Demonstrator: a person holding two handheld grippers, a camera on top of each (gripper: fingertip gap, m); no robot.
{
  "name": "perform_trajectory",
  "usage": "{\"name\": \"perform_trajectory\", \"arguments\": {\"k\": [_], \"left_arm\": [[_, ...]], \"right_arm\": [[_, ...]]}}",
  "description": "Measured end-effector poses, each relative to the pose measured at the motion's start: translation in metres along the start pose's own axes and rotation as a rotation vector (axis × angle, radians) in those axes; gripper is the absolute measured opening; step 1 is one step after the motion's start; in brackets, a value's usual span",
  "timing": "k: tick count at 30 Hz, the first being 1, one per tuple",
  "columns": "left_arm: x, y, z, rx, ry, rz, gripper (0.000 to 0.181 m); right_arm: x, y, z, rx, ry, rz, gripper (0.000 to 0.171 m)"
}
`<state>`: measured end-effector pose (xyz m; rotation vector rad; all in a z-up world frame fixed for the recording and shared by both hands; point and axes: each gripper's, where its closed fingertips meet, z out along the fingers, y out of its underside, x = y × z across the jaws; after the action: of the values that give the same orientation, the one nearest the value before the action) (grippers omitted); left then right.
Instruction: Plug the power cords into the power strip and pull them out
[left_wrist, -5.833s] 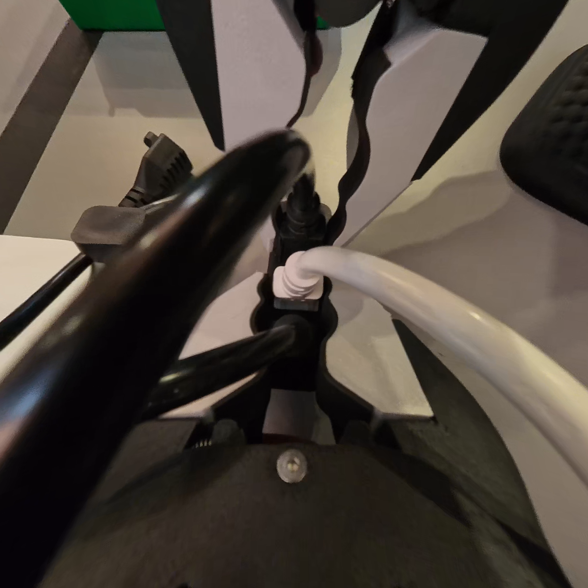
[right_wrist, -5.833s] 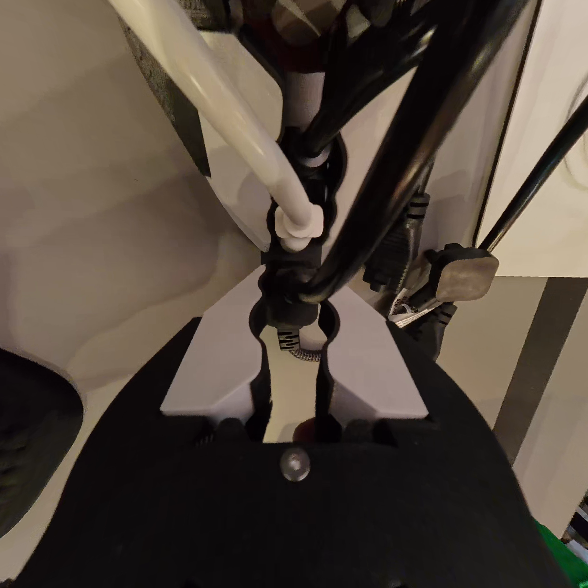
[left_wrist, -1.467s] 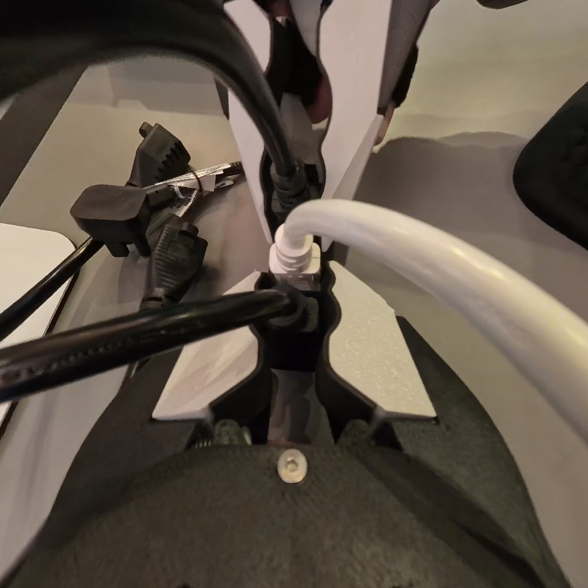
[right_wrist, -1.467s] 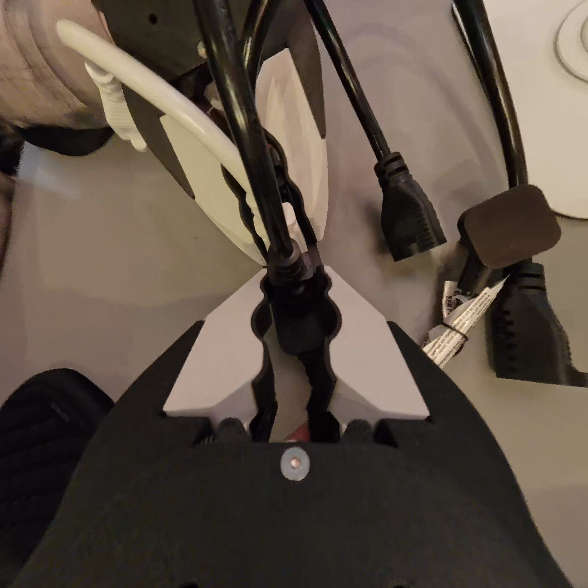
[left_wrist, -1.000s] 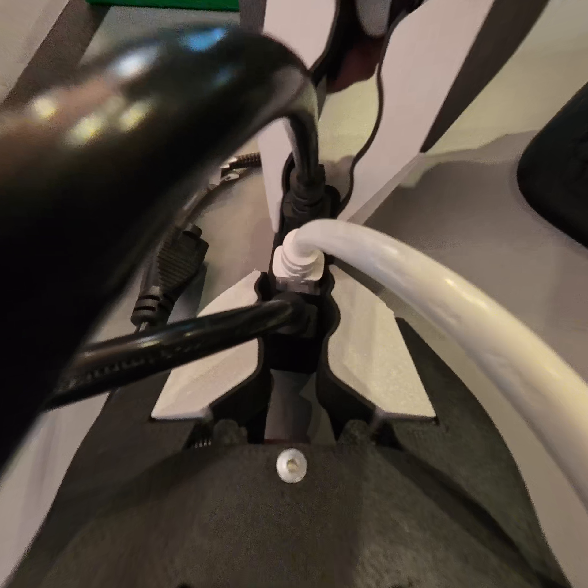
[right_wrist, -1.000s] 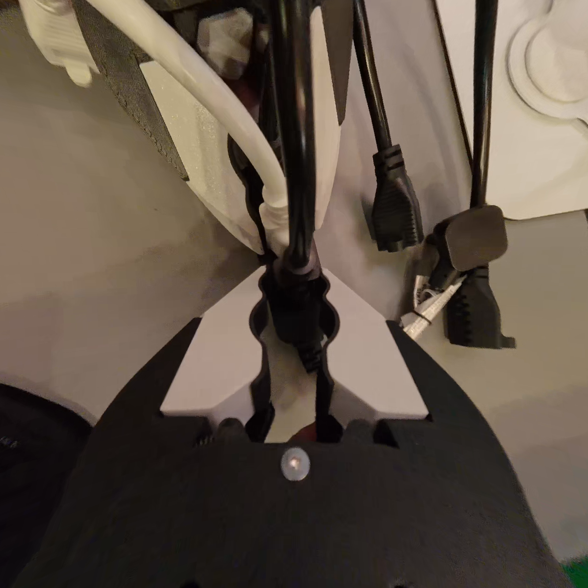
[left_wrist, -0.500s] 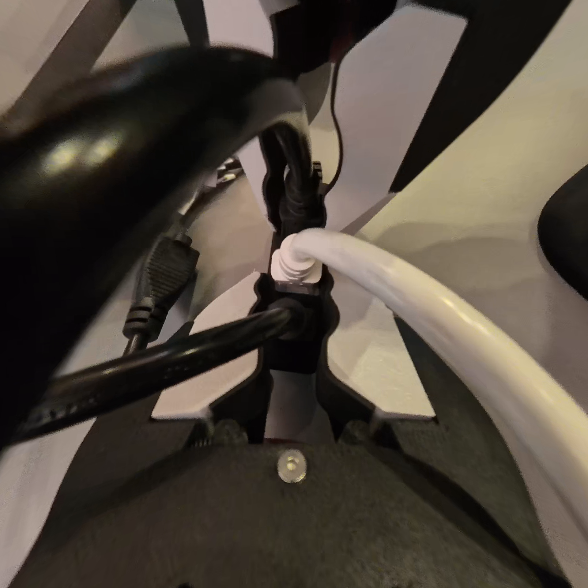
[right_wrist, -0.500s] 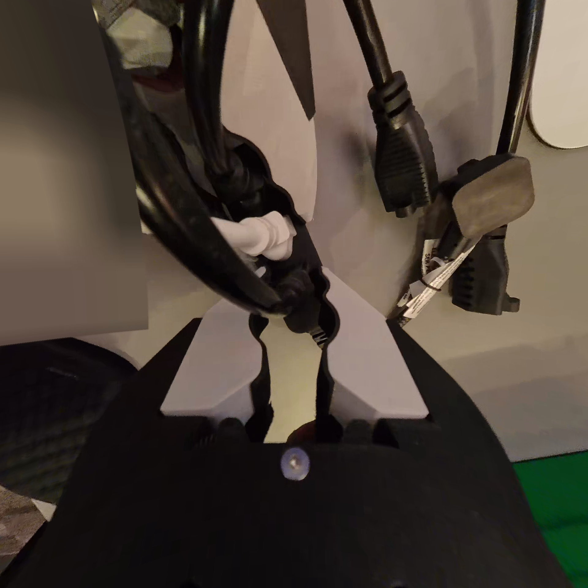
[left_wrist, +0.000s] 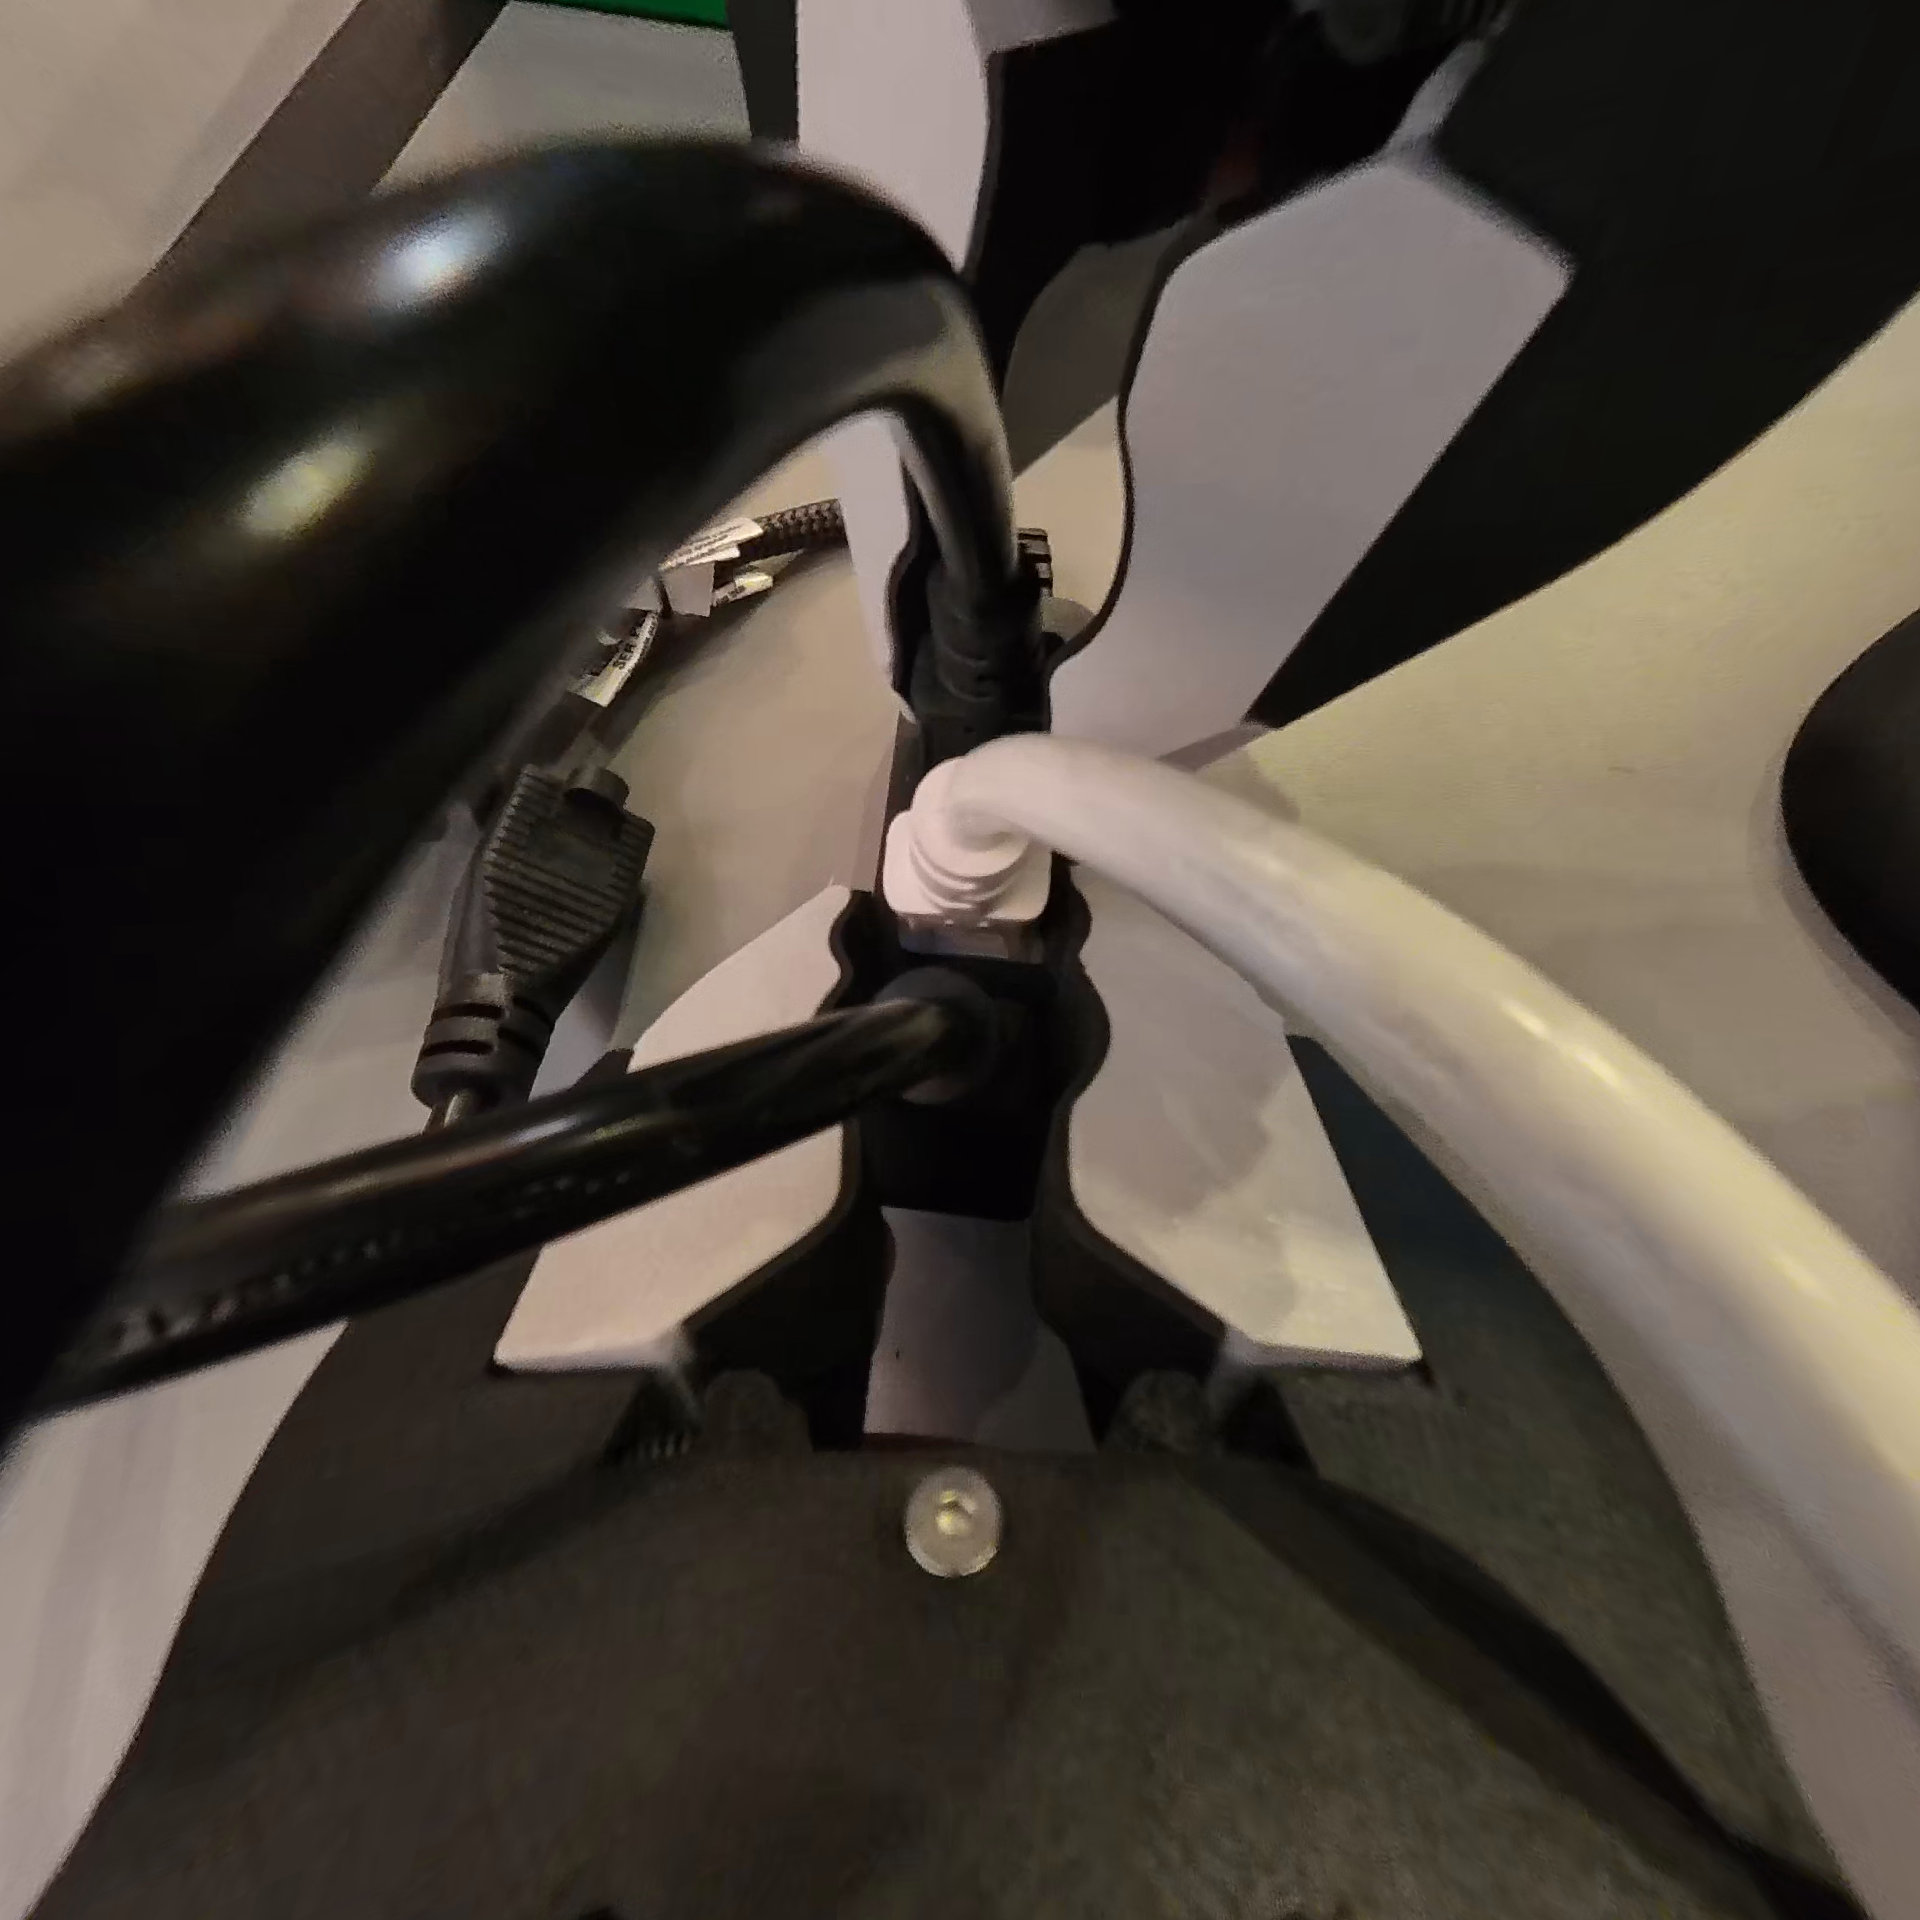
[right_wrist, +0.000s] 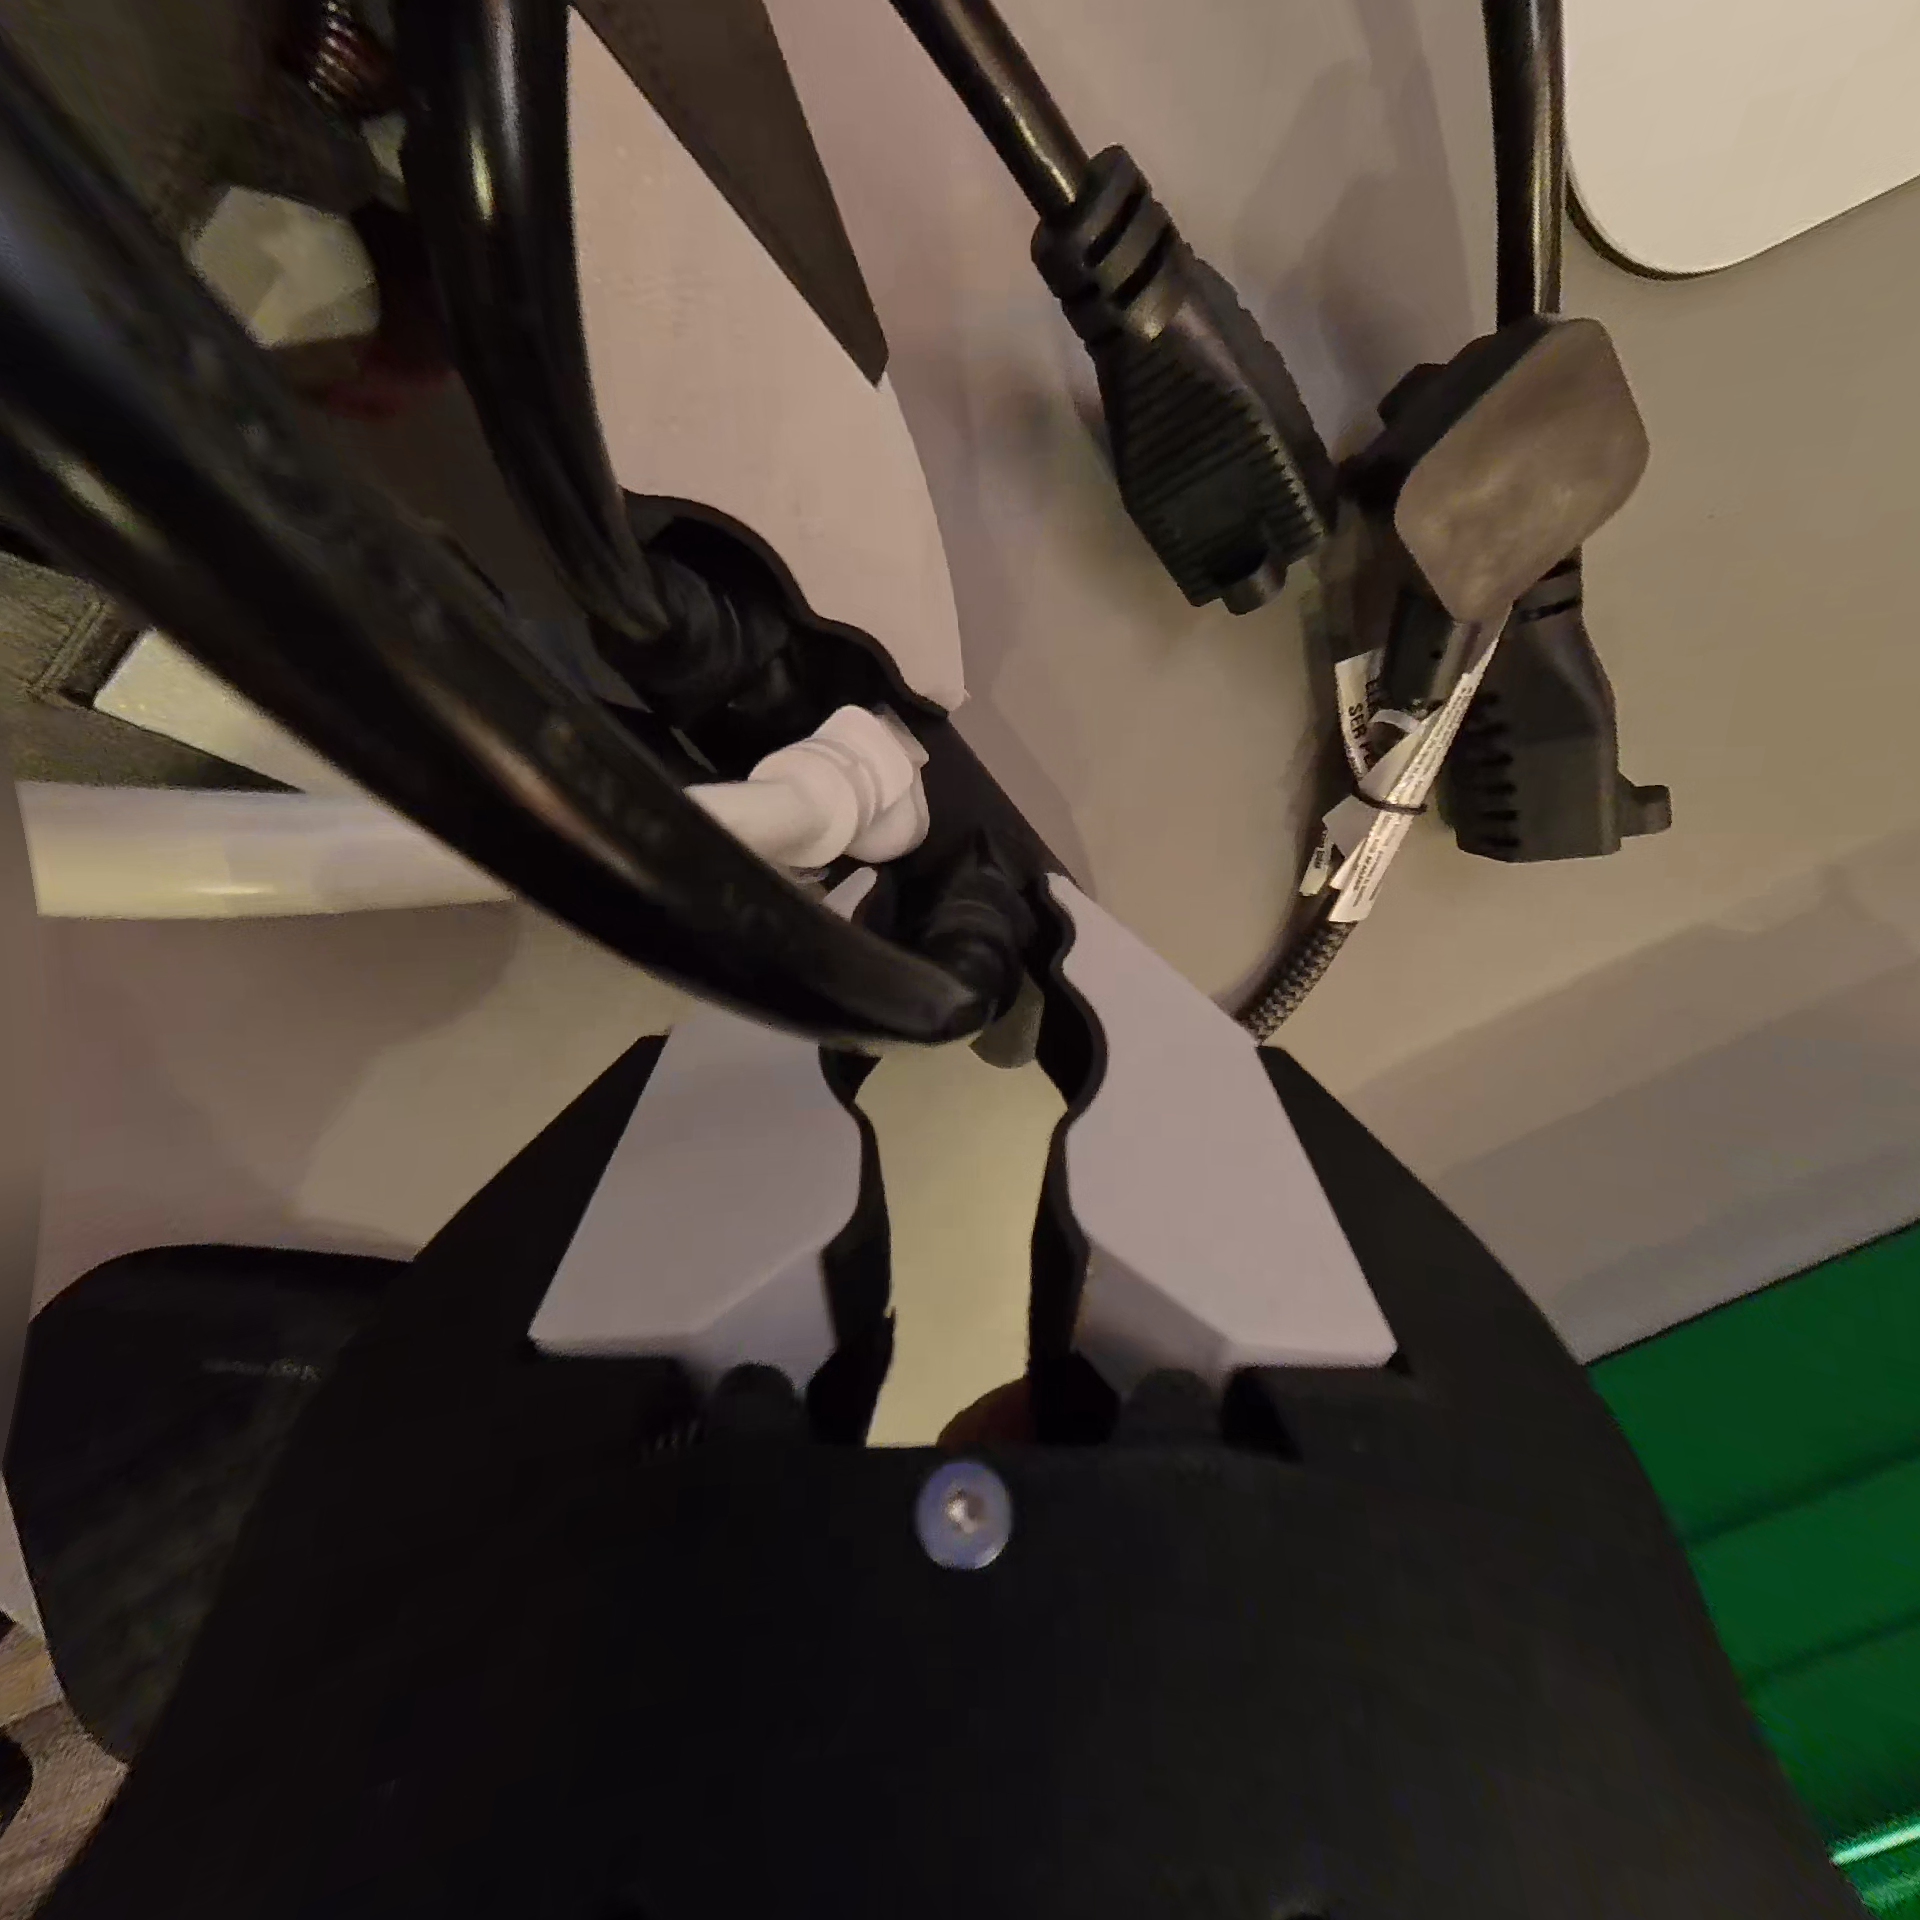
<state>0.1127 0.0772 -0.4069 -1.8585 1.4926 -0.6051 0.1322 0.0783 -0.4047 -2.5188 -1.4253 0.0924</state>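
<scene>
My left gripper (left_wrist: 966, 925) is shut on the power strip, which is almost hidden between its fingers. Only the white cord (left_wrist: 1351, 997) with its ribbed collar (left_wrist: 966, 862) rises from it. A black plug (left_wrist: 935, 1039) with its cord leading left sits in it just behind the collar. My right gripper (right_wrist: 961, 977) faces the left one tip to tip and is shut on a second black plug (right_wrist: 966, 925), held at its very fingertips; this plug also shows in the left wrist view (left_wrist: 977, 644). Its thick black cord (right_wrist: 416, 665) loops close past both cameras.
Loose black cord ends lie on the grey table: a ribbed connector (right_wrist: 1195, 436), a flat-topped plug (right_wrist: 1517, 457) and a tagged connector (right_wrist: 1538, 748). One connector (left_wrist: 551, 883) lies left of my grippers. A black pad (left_wrist: 1860, 810), a white plate (right_wrist: 1766, 104) and a green surface (right_wrist: 1766, 1455) border the area. The grippers are tip to tip, or close to it. The connector (left_wrist: 551, 883) is about 6 cm from my left fingertips.
The right gripper has swung round relative to the left one, and the black plug now sits at its fingertips instead of deeper between them. The thick cord loop has shifted.
</scene>
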Motion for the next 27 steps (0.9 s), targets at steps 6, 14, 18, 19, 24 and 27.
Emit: {"name": "perform_trajectory", "arguments": {"k": [6, 14, 18, 19, 24, 27], "left_arm": [[-0.0004, 0.0003, 0.0003, 0.022, 0.015, 0.008, 0.03], [-0.0001, 0.0006, 0.0002, 0.021, 0.025, 0.013, 0.032], [0.0004, 0.0013, 0.0, 0.021, 0.027, 0.029, 0.031], [0.0003, 0.0009, 0.0001, 0.023, 0.025, 0.033, 0.031], [-0.0005, -0.0001, 0.0, 0.042, 0.038, 0.011, 0.032], [-0.0006, 0.0006, 0.001, 0.032, 0.02, 0.025, 0.031]], "right_arm": [[-0.0014, -0.0013, -0.0002, 0.046, -0.005, -0.103, 0.021], [-0.0029, -0.0026, -0.0013, 0.132, 0.014, -0.132, 0.021], [-0.0033, -0.0035, -0.0016, 0.137, -0.149, -0.016, 0.021], [-0.0029, -0.0037, -0.0018, 0.145, -0.188, 0.016, 0.022], [-0.0018, -0.006, -0.0024, 0.165, -0.263, 0.074, 0.023], [-0.002, -0.0046, -0.0014, 0.15, -0.129, -0.037, 0.021]]}}
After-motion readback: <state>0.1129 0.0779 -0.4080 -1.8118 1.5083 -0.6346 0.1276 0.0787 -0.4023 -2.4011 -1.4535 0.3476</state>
